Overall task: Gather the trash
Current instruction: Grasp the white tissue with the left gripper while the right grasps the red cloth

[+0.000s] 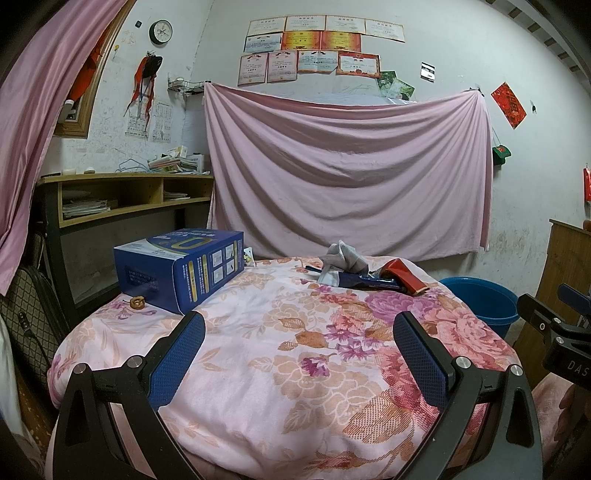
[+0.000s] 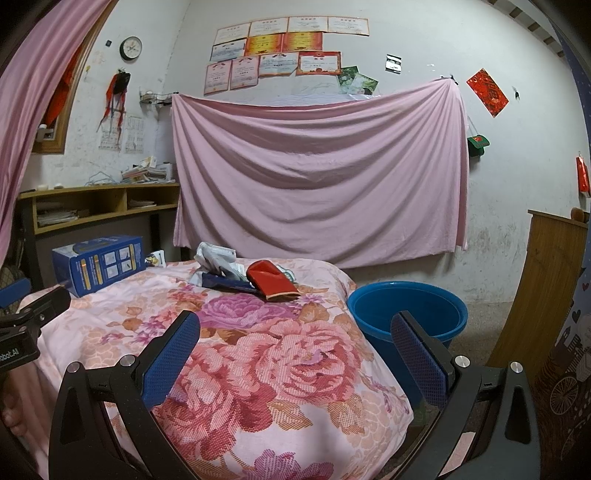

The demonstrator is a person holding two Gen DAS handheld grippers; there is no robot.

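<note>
On the floral-covered table (image 1: 258,350), both grippers are hanging wide open and empty: left gripper (image 1: 299,332) facing the blue box (image 1: 181,266), right gripper (image 2: 295,332) nearer the crumpled paper (image 2: 214,258) and red wrapper (image 2: 271,280). I'd be closing squarely on the wrapper, the blue basin (image 2: 406,310) waiting just beside.

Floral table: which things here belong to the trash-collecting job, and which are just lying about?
Belongs to the job:
- crumpled paper
- dark blue wrapper
- red packet
- small brown scrap
- blue box, possibly
- blue basin on the floor, likely the bin
- left gripper and right gripper, both open and empty

Just lying about:
- wall clock
- pink sheet
- shelf
</note>
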